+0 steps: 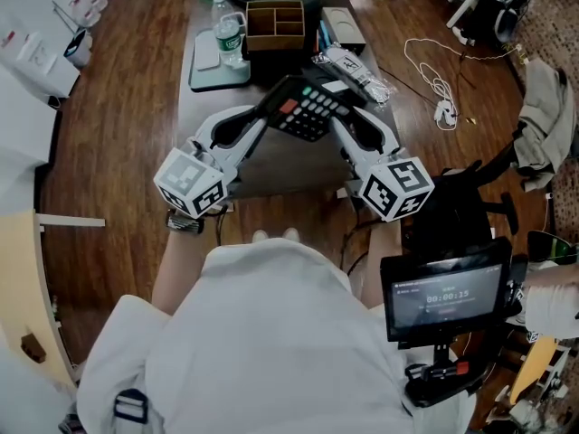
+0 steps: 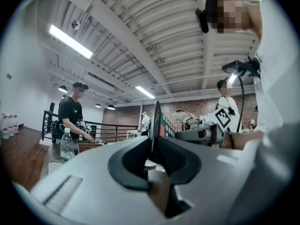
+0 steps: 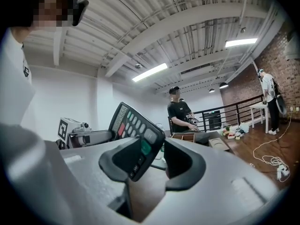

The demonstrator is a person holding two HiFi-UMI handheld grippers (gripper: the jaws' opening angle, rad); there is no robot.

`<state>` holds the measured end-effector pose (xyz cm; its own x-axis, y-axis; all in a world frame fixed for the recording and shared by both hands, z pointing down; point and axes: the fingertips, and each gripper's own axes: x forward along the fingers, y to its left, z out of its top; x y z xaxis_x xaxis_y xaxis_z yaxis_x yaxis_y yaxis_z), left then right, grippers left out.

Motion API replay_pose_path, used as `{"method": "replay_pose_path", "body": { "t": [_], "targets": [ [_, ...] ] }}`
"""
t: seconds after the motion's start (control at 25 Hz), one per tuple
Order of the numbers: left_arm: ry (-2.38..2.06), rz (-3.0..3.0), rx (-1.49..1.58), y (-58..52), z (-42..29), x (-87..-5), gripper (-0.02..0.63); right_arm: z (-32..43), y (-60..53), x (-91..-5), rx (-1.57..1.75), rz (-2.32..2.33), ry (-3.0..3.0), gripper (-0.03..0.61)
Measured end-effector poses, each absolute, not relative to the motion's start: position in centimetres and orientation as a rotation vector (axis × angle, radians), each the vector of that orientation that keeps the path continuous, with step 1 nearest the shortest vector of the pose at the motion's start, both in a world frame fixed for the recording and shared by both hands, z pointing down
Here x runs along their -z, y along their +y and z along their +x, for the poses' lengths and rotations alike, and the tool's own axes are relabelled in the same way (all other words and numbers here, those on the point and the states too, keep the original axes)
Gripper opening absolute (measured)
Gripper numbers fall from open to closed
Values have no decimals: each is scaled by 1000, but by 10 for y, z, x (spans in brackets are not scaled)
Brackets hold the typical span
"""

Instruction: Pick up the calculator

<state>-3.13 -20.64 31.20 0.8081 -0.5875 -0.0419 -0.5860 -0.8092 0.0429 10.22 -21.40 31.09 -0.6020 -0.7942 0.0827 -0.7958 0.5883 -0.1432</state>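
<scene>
The black calculator (image 1: 308, 108), with pale keys and one red key, hangs in the air above the dark table (image 1: 271, 174), tilted. My left gripper (image 1: 263, 121) clamps its left end and my right gripper (image 1: 343, 127) its right end. In the left gripper view the calculator (image 2: 155, 125) stands edge-on, pinched between the two dark pads of the gripper (image 2: 155, 150). In the right gripper view the calculator (image 3: 133, 128) leans left with its keys showing, and its lower corner is wedged between the pads of the gripper (image 3: 157, 157).
At the far end of the table stand a water bottle (image 1: 230, 36), a wooden compartment box (image 1: 274, 25), a grey-green tray (image 1: 213, 72) and a plastic-wrapped pack (image 1: 357, 72). A white cable (image 1: 434, 84) lies on the floor to the right. A person in black (image 3: 180, 114) stands at the table's far end.
</scene>
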Motion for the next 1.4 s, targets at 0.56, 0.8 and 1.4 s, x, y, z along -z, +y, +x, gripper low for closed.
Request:
{"method": "replay_pose_path", "body": {
  "t": [0.56,0.8,1.4],
  "targets": [
    [-861,2974,94,-189,-59,-299,63,70,-192,-298,-202,1437,-2746,153],
    [-865,2886,41,-178,-67,-344,64,64,-182,-339,-336,1423,-2677,153],
    [-904,2904,29,-104,-49,-336,66,80,-110,-335,-284,1376,-2736,153]
  ]
}}
